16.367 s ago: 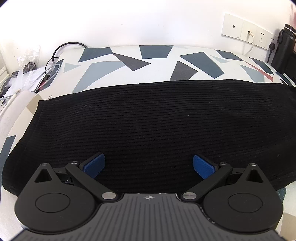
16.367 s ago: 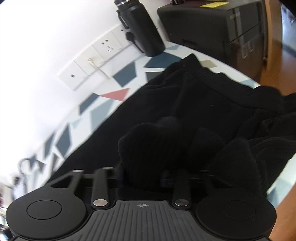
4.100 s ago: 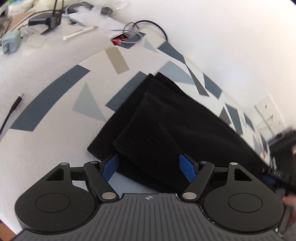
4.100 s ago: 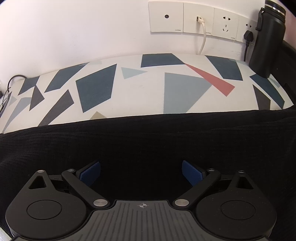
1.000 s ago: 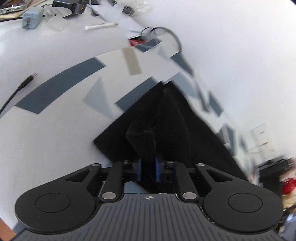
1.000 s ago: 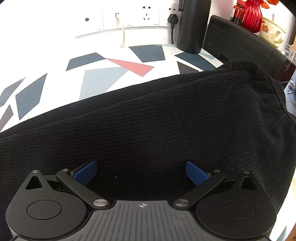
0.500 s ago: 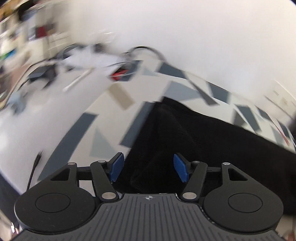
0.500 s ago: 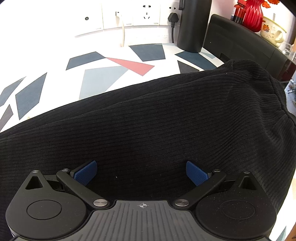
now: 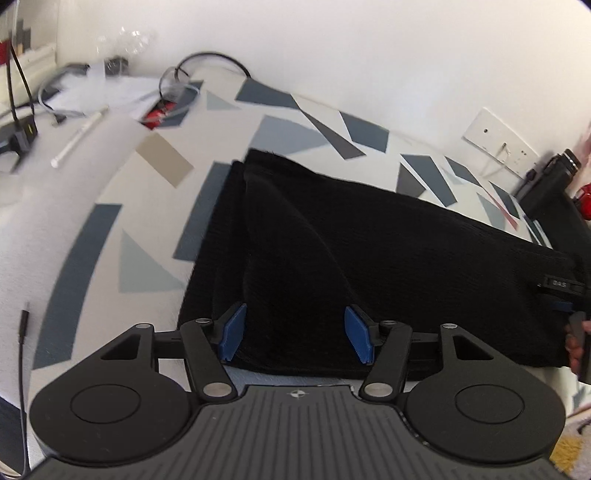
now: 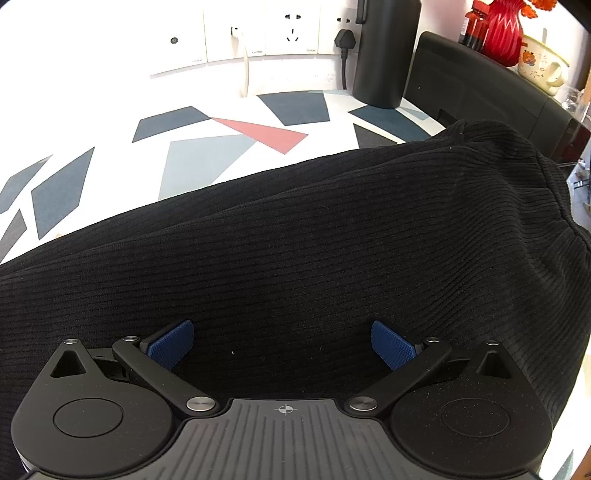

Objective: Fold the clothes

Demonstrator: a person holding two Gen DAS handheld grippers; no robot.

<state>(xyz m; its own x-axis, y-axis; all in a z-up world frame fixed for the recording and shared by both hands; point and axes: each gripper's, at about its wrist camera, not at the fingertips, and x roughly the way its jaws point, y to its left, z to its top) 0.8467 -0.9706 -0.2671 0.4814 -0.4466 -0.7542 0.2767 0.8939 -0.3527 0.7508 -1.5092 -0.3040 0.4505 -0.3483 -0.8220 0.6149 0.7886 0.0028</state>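
Note:
A black ribbed knit garment (image 9: 388, 251) lies folded in a long strip on the patterned table cover (image 9: 122, 258), with layered edges at its left end. My left gripper (image 9: 295, 332) hovers over the strip's near left corner. It is open: the blue pads (image 9: 232, 330) stand apart and do not press the cloth. In the right wrist view the same garment (image 10: 332, 240) fills the lower frame. My right gripper (image 10: 282, 343) is open just above it, holding nothing. A person's hand (image 9: 575, 341) shows at the right edge.
Cables (image 9: 207, 64), a charger (image 9: 22, 133) and a white stick (image 9: 79, 134) clutter the far left. Wall sockets (image 10: 291, 33), a black bottle (image 10: 386, 51), a black cabinet (image 10: 480, 85) and a red vase (image 10: 504, 29) stand at the back right. A thin cable (image 9: 23, 332) lies near left.
One second ago my left gripper pinched a raised fold of the garment. It has since opened and rolled, and the fold now lies flat. The right gripper has not moved.

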